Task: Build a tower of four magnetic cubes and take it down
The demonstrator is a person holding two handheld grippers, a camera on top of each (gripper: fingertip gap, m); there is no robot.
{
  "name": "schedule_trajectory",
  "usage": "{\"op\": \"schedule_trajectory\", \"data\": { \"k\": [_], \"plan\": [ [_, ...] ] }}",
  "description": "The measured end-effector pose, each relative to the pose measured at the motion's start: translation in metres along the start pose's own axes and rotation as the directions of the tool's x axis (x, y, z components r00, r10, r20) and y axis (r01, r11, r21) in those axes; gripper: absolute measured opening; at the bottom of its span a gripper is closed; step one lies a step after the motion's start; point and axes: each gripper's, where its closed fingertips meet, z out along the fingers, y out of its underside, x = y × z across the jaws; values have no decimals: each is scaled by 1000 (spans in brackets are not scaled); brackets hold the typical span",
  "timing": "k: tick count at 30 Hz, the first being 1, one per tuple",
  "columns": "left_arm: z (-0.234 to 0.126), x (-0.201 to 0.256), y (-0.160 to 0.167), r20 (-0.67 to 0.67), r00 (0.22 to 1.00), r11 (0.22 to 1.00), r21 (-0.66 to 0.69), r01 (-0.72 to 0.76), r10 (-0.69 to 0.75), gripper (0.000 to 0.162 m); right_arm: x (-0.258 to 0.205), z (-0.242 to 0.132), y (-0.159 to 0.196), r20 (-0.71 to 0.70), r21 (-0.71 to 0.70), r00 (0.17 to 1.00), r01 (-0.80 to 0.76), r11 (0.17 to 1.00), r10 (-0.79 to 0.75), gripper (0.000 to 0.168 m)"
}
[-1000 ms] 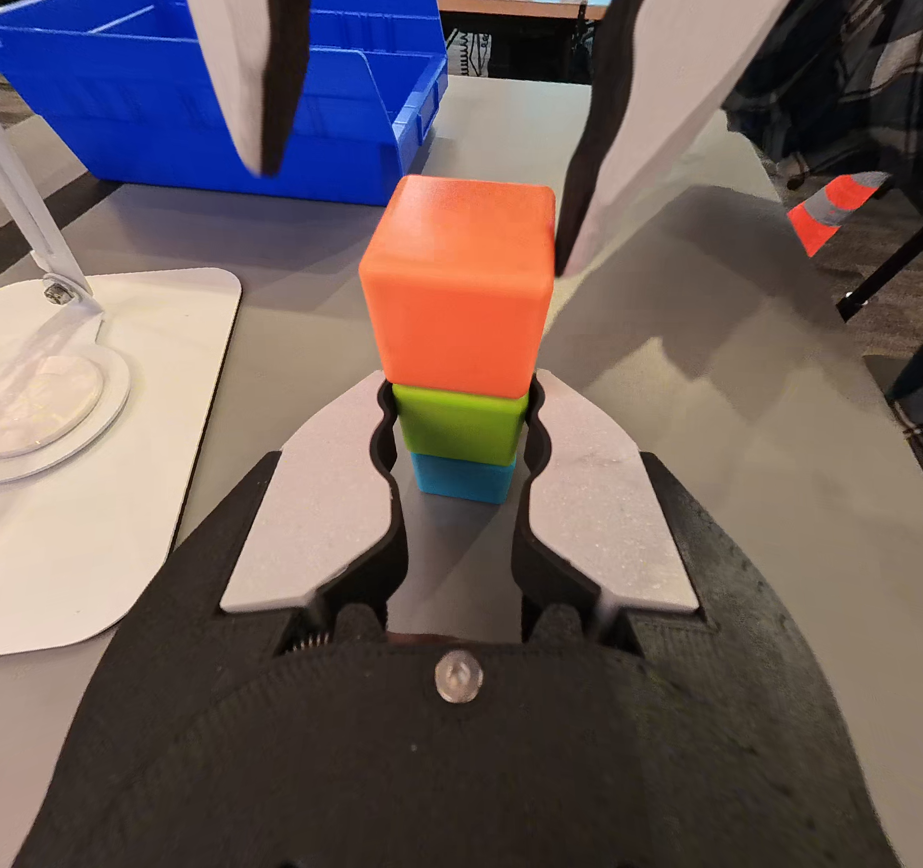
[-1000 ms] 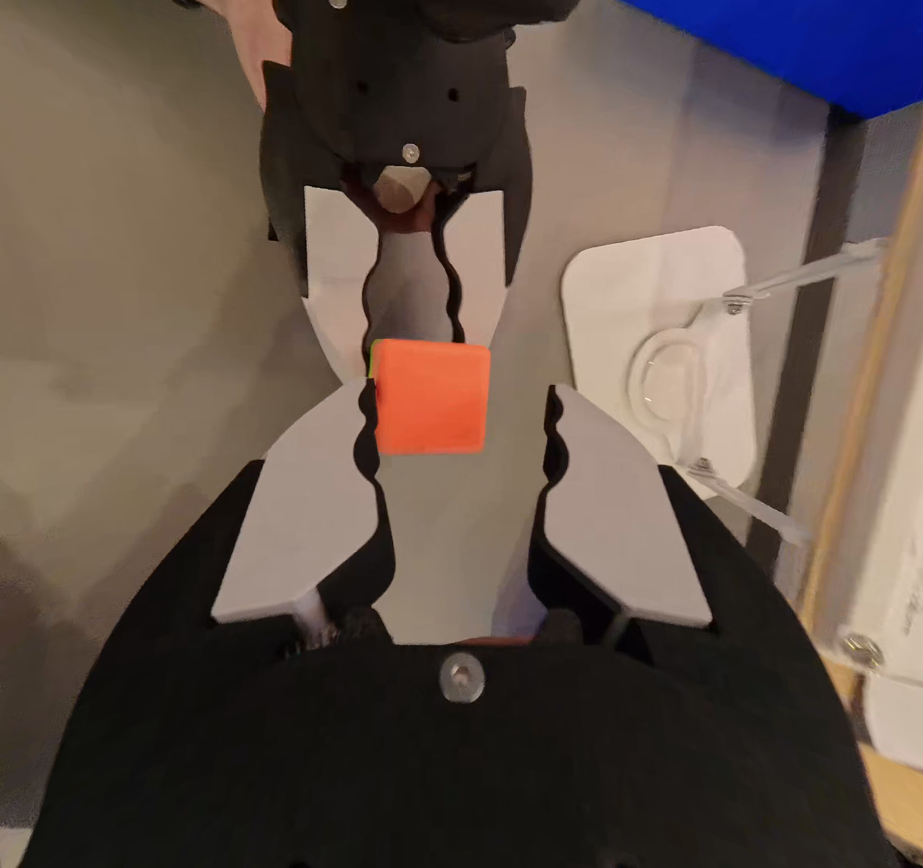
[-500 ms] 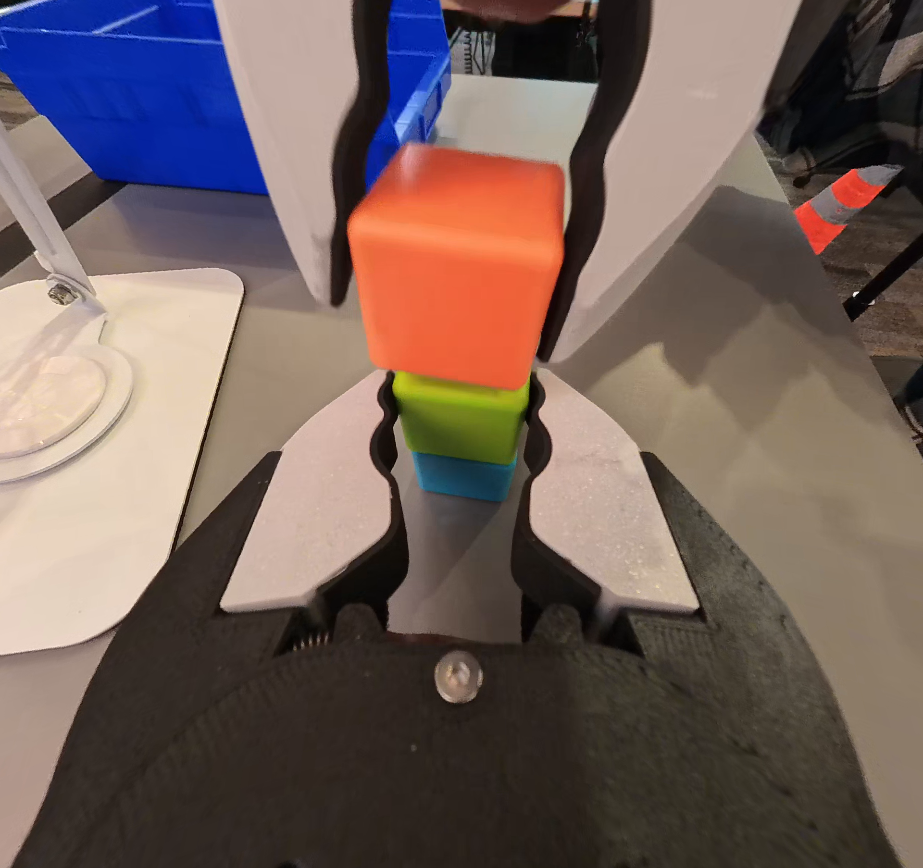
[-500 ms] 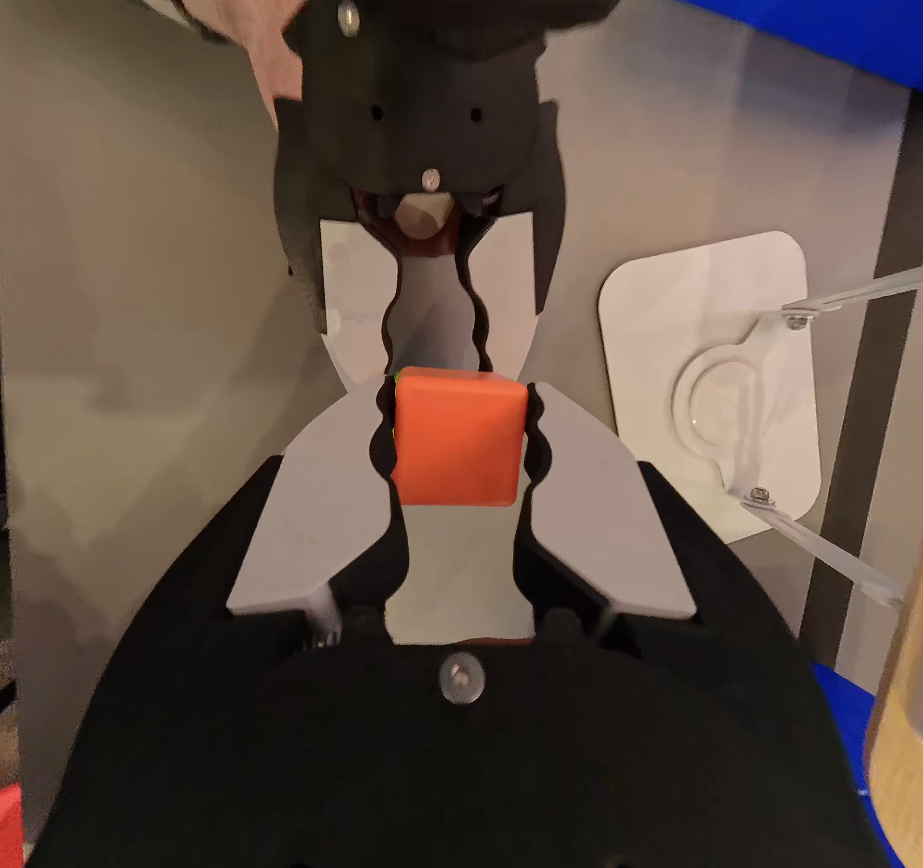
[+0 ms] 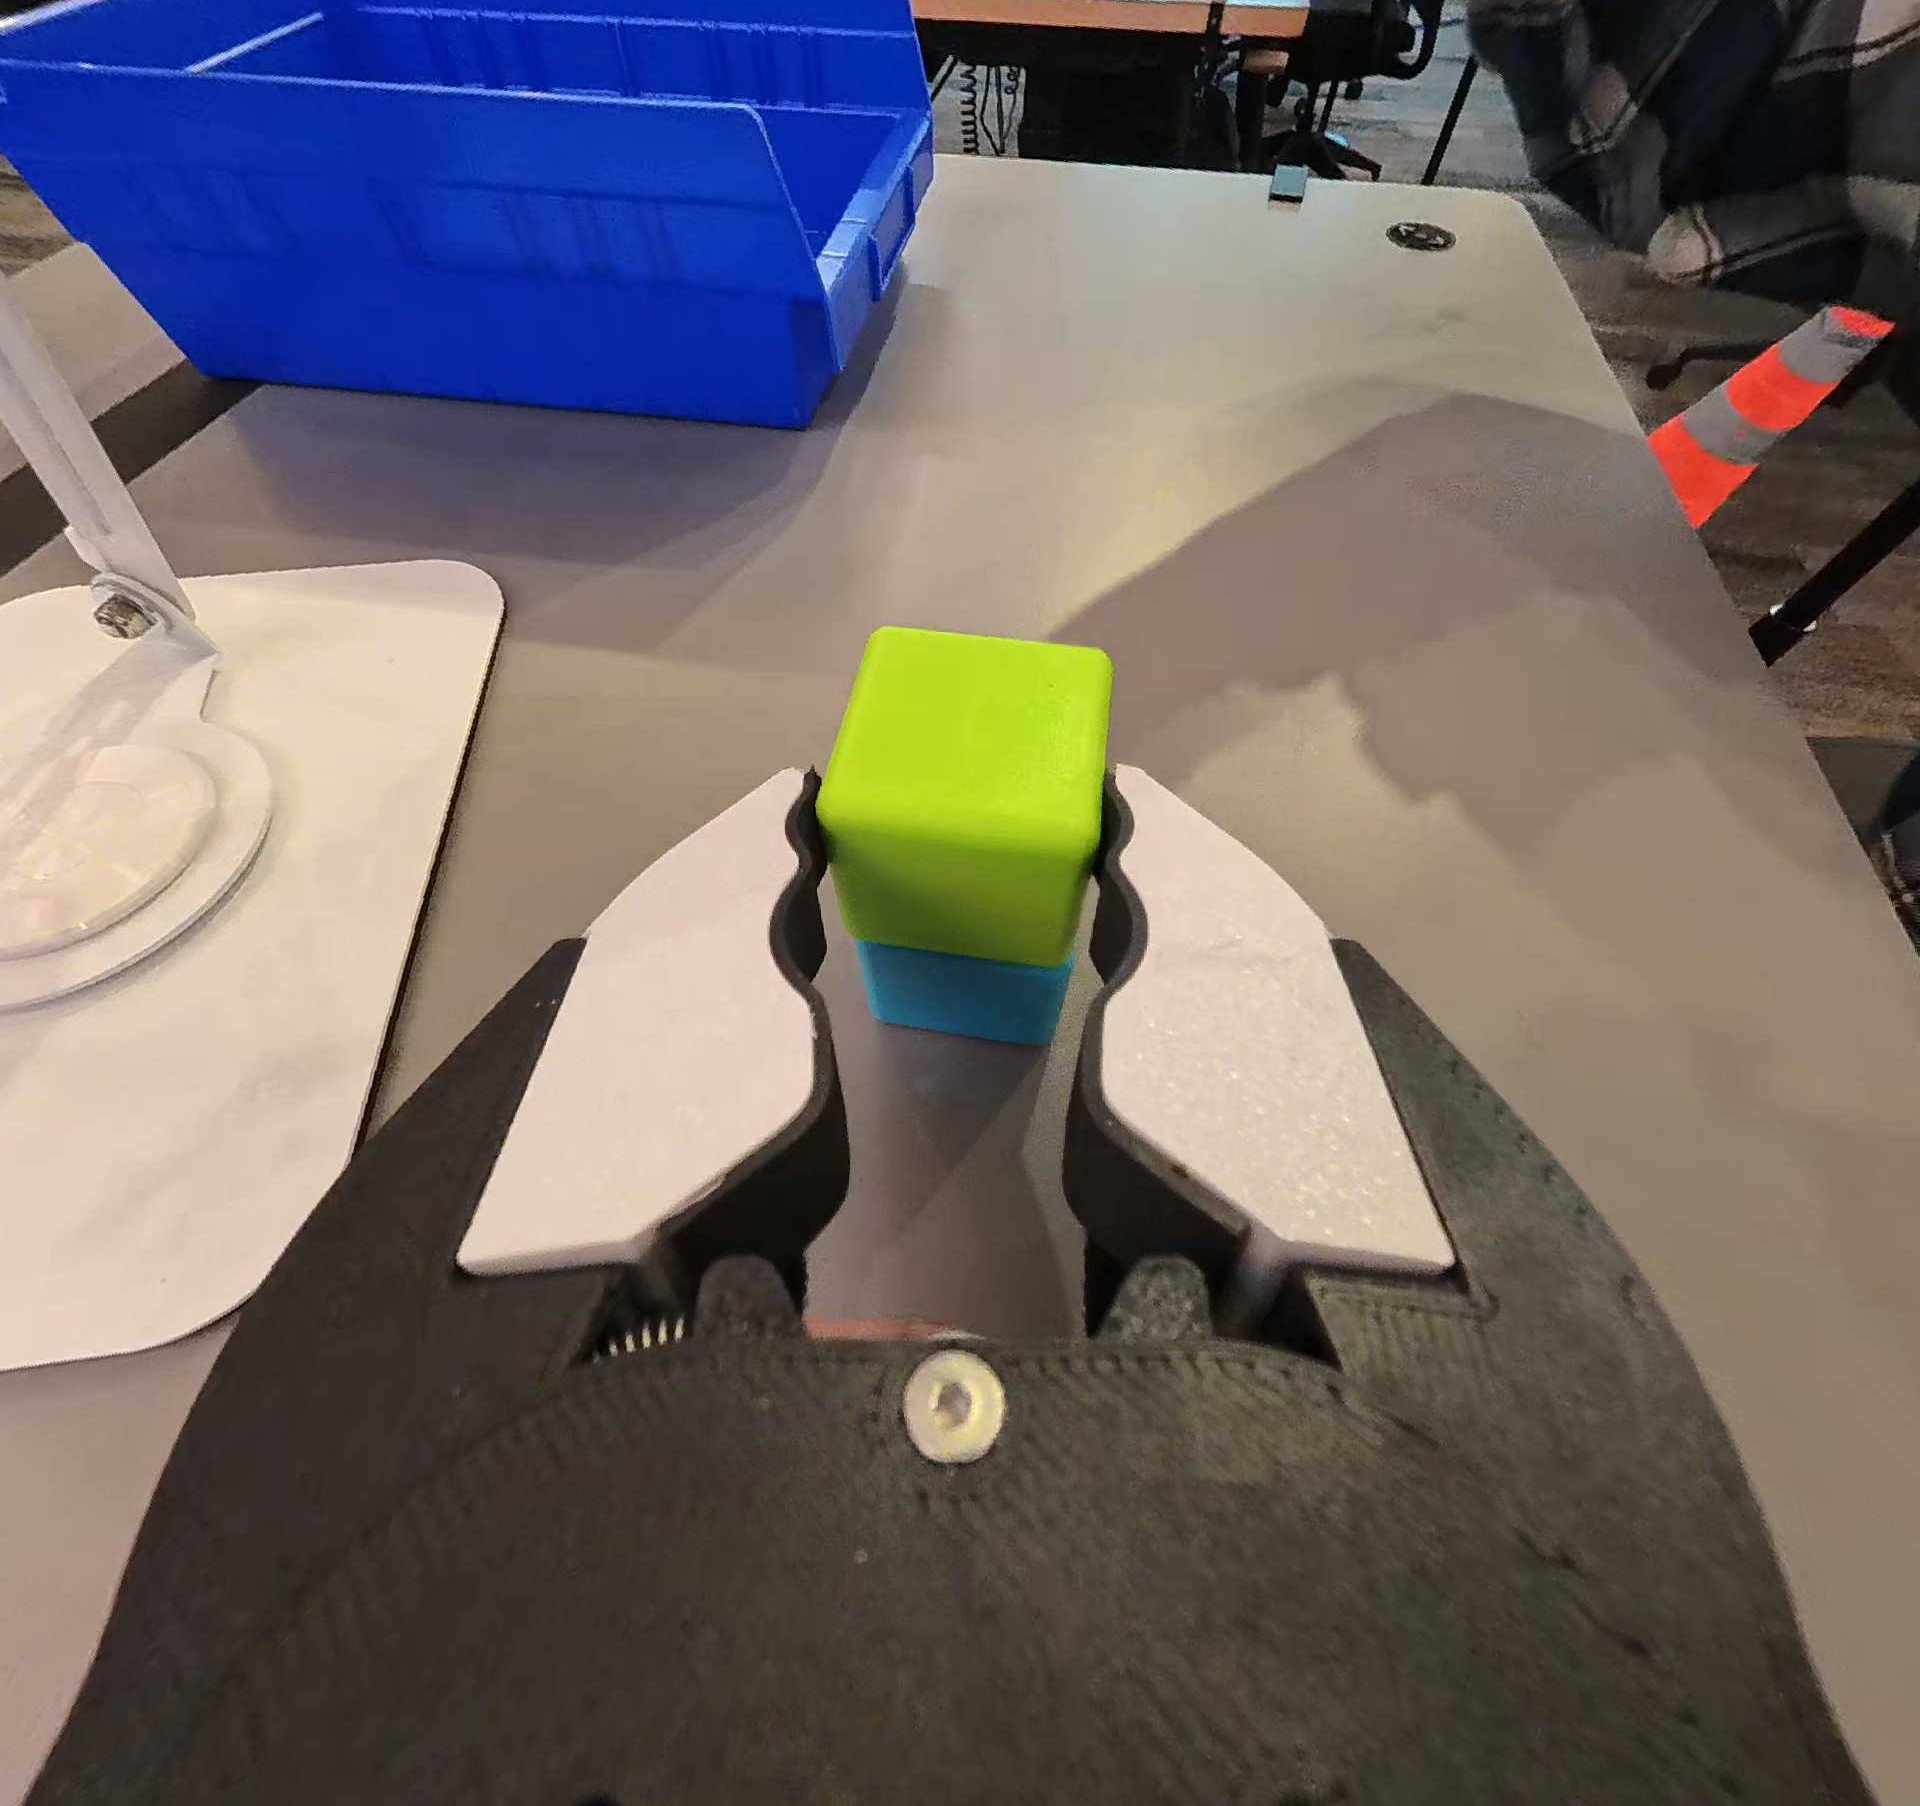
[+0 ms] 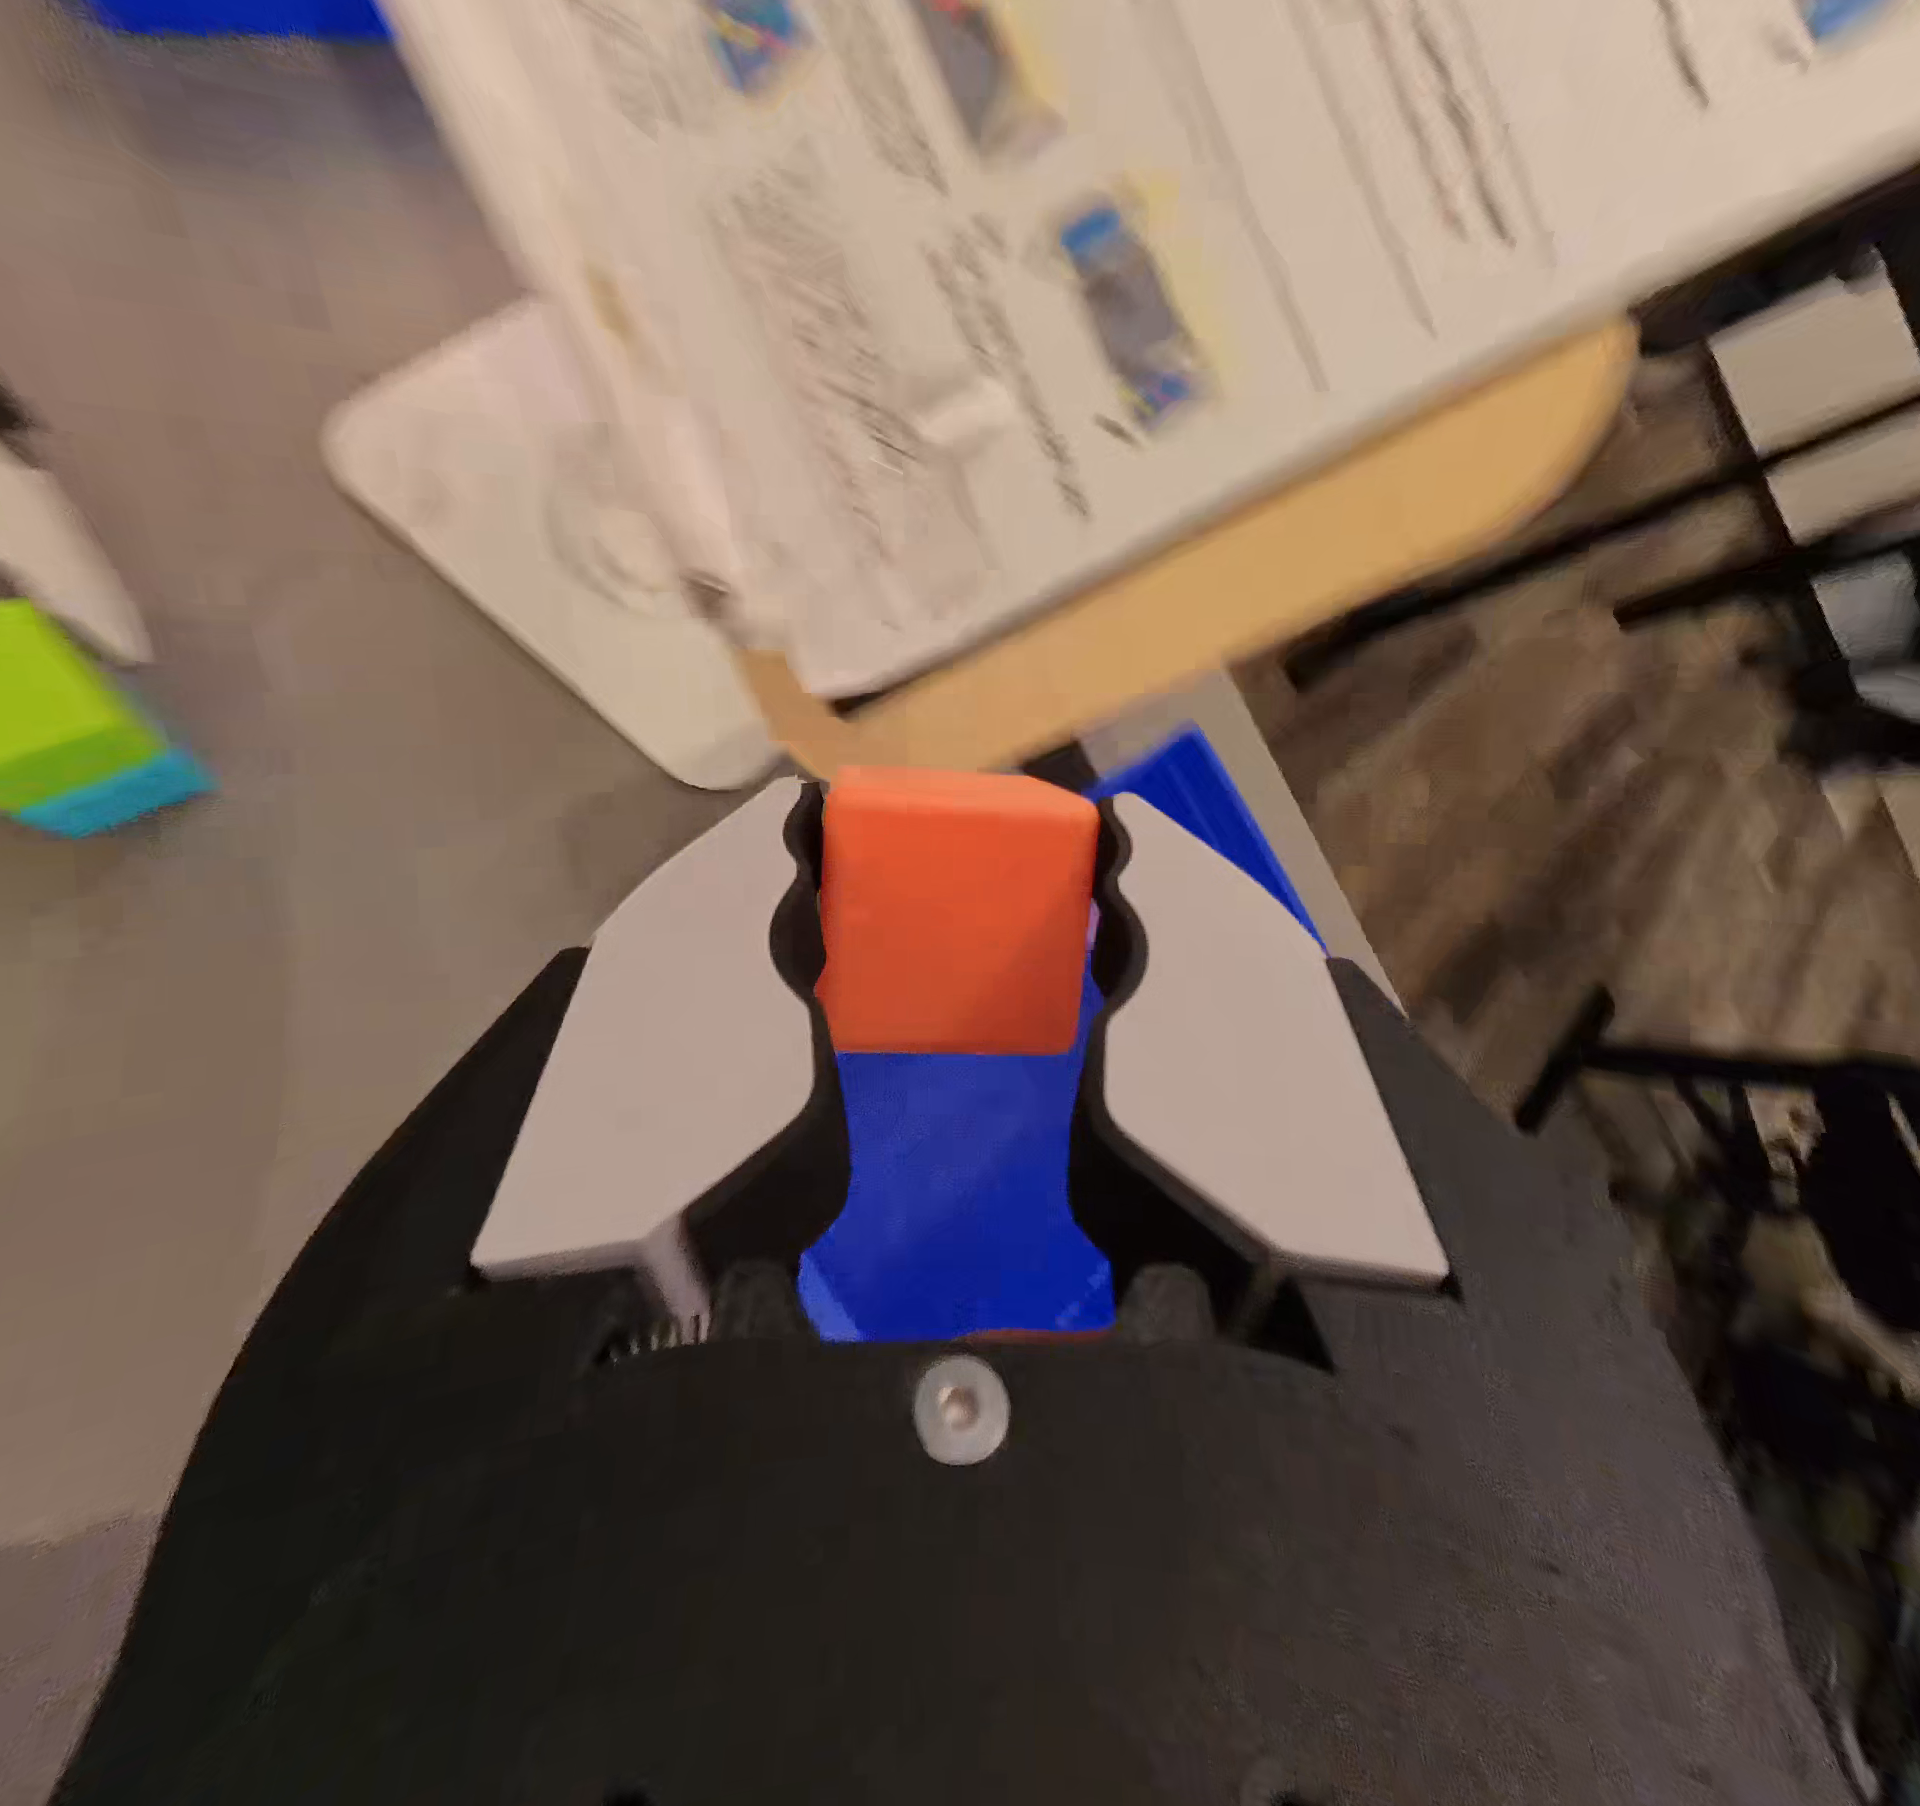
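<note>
The left gripper (image 5: 961, 847) pinches the green cube (image 5: 966, 790), stacked on a blue cube (image 5: 961, 1000) on the bench (image 5: 1299, 530). Only the blurred right wrist view shows the right gripper (image 6: 956, 883) clamping the orange cube (image 6: 956, 915).

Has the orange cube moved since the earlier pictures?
Yes. The orange cube has left the stack: the green cube is now bare on top, and the right hand-held gripper has carried it off sideways, over a blue bin.

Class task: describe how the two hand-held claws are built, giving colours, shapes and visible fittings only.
The left claw and right claw look alike: a broad black textured body, two pale grey flat fingers with wavy black inner edges, a silver screw at the centre, and a small coil spring at the left finger's base.
</note>
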Motion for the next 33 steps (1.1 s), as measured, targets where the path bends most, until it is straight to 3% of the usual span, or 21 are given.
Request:
{"op": "schedule_trajectory", "data": {
  "k": [5, 12, 15, 23, 33],
  "plan": [
    [0, 0, 0, -1, 1000, 1000, 0, -1, 1, 49, 72, 30, 76, -140, -145, 979, -169, 975, 149, 51],
    [0, 0, 0, -2, 1000, 1000, 0, -2, 2, 49, 100, 92, 160, -158, -273, 942, -328, 904, 295, 51],
    [0, 0, 0, -3, 1000, 1000, 0, -3, 3, 49, 108, 115, 192, -200, -351, 937, -340, 872, 285, 51],
    [0, 0, 0, -3, 1000, 1000, 0, -4, 4, 49, 111, 167, 246, -206, -433, 898, -440, 787, 389, 51],
    [1, 1, 0, -5, 1000, 1000, 0, -5, 5, 49, 106, 197, 254, -196, -477, 863, -500, 723, 466, 51]
  ]
}}
